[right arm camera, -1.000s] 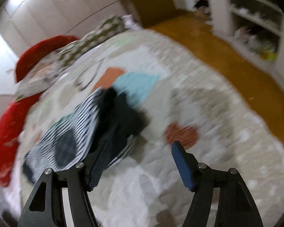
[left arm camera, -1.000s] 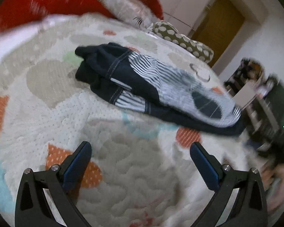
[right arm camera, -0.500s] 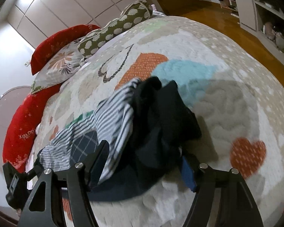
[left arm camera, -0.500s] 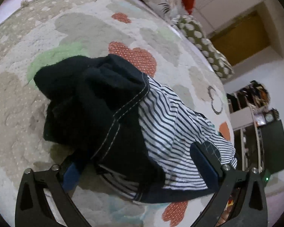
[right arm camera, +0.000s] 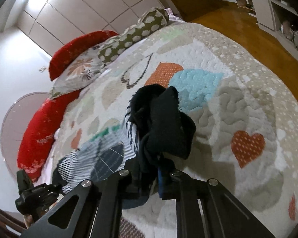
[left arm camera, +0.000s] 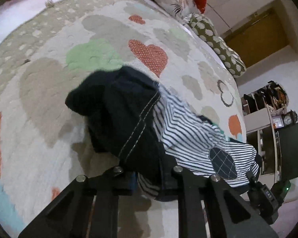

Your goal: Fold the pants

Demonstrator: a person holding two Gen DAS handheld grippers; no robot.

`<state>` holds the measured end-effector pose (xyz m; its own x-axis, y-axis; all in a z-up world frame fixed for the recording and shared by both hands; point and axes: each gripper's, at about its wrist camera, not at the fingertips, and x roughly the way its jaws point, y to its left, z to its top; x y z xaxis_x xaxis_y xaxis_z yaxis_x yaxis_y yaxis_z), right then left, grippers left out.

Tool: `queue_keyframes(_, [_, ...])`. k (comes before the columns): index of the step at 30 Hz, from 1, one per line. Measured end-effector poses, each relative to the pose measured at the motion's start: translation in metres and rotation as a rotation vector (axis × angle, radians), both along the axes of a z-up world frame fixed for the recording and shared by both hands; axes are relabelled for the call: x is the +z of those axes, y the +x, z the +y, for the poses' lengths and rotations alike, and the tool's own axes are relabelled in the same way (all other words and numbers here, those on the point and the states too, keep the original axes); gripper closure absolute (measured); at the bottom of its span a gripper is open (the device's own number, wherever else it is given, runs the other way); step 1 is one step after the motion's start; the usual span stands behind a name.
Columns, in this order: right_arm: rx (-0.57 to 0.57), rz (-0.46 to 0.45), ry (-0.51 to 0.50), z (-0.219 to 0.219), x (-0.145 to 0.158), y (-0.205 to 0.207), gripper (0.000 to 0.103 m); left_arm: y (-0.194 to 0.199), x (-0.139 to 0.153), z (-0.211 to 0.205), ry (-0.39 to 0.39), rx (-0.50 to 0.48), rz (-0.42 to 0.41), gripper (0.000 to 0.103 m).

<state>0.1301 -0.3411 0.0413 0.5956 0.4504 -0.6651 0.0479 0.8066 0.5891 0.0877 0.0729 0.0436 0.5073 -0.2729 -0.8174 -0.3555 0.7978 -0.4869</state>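
Note:
The pants (left arm camera: 129,119) are dark navy with a white striped part and a checked knee patch, lying bunched on the quilted bedspread (left arm camera: 49,79). My left gripper (left arm camera: 151,180) is shut on the pants' near edge at one end. My right gripper (right arm camera: 153,174) is shut on a bunched dark fold of the pants (right arm camera: 164,123) at the other end. The cloth rises in a crumpled heap above each gripper. The fingertips are hidden in the fabric. The right gripper shows at the lower right of the left wrist view (left arm camera: 266,196), and the left gripper at the lower left of the right wrist view (right arm camera: 35,196).
The bedspread (right arm camera: 238,99) carries heart shapes. Red, floral and green spotted pillows (right arm camera: 129,33) line the head of the bed. A wooden floor (right arm camera: 258,33) and white shelves (right arm camera: 278,4) lie beyond the bed's far side. Shelves with clutter (left arm camera: 268,119) stand past the bed's foot.
Both grippers have closed on the pants: a second ago they were open above the bed, then came down around the cloth, and now each grips an end.

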Motion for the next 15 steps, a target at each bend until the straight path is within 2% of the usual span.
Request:
queue_keyframes(4, [0.007,-0.016,0.040,-0.011,0.006,-0.032,0.091,-0.035,0.006,-0.008,0.053,-0.012,-0.029,0.086])
queue_keyframes(8, [-0.016,0.009,0.039,-0.025,-0.010,-0.068,0.085,-0.065,-0.009,-0.013,0.077,-0.011,0.009,0.081])
queue_keyframes(9, [-0.042,0.030,0.027,-0.033,-0.018,-0.077,0.078,-0.074,-0.010,-0.013,0.091,-0.006,0.007,0.078])
queue_keyframes(10, [-0.069,0.043,0.020,-0.040,-0.022,-0.084,0.075,-0.080,-0.008,-0.013,0.104,-0.001,0.003,0.075])
queue_keyframes(15, [-0.224,0.044,-0.001,-0.087,-0.018,-0.119,0.075,-0.113,0.021,-0.012,0.207,0.034,-0.061,0.073])
